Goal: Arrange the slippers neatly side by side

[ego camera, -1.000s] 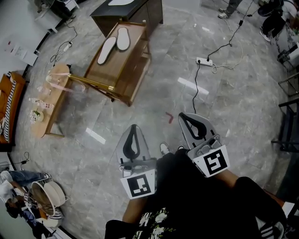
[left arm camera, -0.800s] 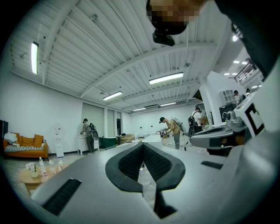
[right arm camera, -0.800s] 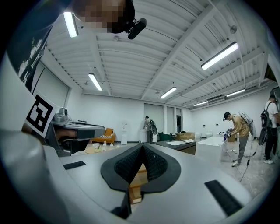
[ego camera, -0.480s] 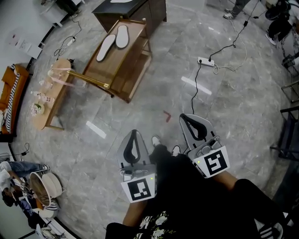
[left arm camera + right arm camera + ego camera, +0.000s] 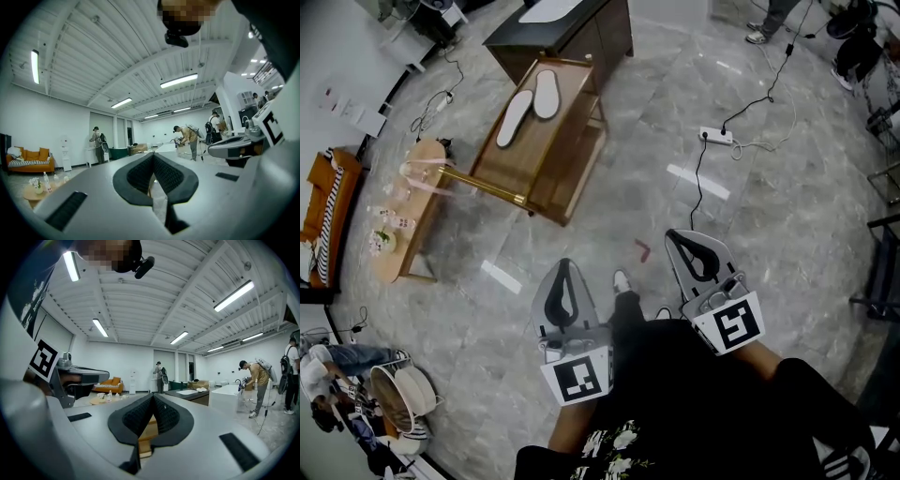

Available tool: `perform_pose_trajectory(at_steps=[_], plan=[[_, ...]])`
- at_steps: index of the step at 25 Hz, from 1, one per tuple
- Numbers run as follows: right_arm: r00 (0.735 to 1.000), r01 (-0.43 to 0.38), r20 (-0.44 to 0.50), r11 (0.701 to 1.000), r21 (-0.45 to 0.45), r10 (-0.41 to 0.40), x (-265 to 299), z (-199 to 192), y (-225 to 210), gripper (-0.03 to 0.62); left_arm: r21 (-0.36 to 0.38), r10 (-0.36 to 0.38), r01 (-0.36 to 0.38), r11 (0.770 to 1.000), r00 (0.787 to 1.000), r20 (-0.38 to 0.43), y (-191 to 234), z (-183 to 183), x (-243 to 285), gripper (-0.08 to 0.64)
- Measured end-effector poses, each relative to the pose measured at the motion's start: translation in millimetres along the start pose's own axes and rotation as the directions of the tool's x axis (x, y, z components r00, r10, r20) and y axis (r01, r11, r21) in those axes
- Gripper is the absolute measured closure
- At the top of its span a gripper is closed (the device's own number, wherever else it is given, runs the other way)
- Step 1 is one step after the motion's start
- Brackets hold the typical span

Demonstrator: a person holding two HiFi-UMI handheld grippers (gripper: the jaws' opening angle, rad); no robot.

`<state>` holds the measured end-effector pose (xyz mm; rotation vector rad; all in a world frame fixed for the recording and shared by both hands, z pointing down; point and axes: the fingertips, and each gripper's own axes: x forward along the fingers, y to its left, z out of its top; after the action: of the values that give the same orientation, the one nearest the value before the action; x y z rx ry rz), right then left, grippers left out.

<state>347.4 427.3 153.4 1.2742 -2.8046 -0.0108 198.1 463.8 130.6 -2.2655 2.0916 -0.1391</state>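
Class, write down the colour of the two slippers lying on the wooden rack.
White; the slippers show best in the head view, on top of the wooden rack.

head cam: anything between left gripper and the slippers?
Head view: only bare floor between the left gripper and the wooden rack bearing the slippers.

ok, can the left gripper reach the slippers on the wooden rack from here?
Probably not yet. The left gripper is shut, close to the person, and floor lies between it and the slippers on the wooden rack. Nothing blocks the path.
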Motion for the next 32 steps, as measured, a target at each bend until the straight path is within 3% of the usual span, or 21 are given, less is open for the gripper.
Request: perform_pose_trajectory(at_steps=[11, 21, 32], plan=[[1.0, 0.022, 0.008, 0.999, -0.038, -0.021, 62.4, 12.7, -6.7, 0.594, 0.002, -0.03, 0.03, 1.0, 1.0, -0.006, 46.6, -2.7, 50.8, 0.558], [0.999, 0.048, -0.016, 0.998, -0.043, -0.049, 113.6, 12.9, -5.4, 0.595, 0.008, -0.061, 0.061, 0.998, 0.997, 0.041, 88.7, 0.9, 92.4, 0.558], [0.995, 0.087, 0.059, 0.995, -0.058, -0.084, 151.3, 23.4, 5.9, 0.595, -0.002, -0.115, 0.115, 0.993, 0.992, 0.044, 118.8, -5.6, 119.6, 0.558]])
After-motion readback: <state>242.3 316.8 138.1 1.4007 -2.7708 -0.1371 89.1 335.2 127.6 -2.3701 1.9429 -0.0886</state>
